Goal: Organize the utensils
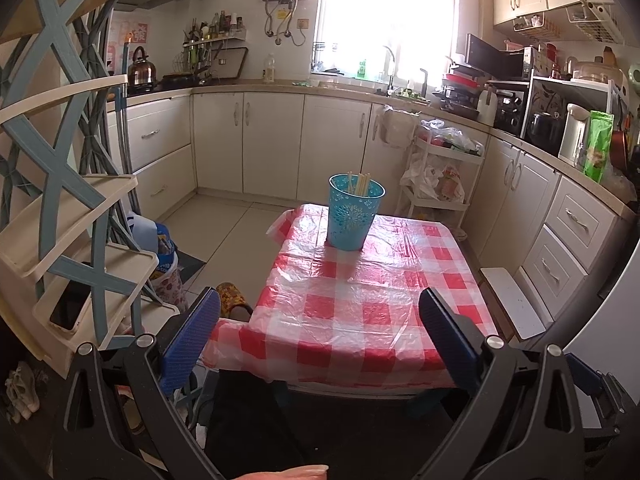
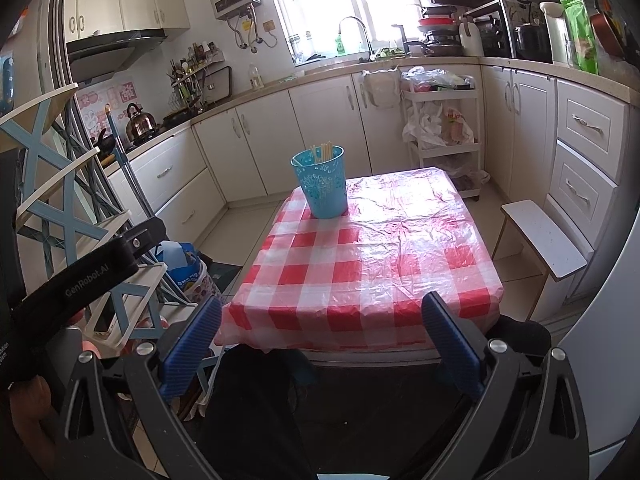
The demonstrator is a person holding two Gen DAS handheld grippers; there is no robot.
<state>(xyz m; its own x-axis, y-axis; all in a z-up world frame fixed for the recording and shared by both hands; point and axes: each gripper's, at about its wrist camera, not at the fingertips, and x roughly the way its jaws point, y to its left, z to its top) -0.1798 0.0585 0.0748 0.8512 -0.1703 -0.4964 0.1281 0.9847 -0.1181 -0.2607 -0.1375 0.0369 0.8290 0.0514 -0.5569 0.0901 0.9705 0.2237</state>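
Holding both grippers back from the near edge of the checkered table (image 1: 360, 312), I see the left gripper (image 1: 320, 332) and right gripper (image 2: 322, 336) spread apart and empty. The chopsticks (image 1: 362, 184) stand in the blue cup (image 1: 352, 216) at the far end.

chopsticks (image 1: 359, 183) mostly hidden inside the blue cup (image 1: 352, 216), count too small to tell

Background: red-and-white checked plastic cover (image 1: 360, 300) over the counter. Kettle (image 1: 141, 67) on the stove, far left. White rolling cart (image 2: 442, 128) stuffed with plastic bags against the cabinets. Blue-and-cream tiered rack (image 1: 72, 216) near left, phone (image 1: 70, 306) on its bottom shelf.
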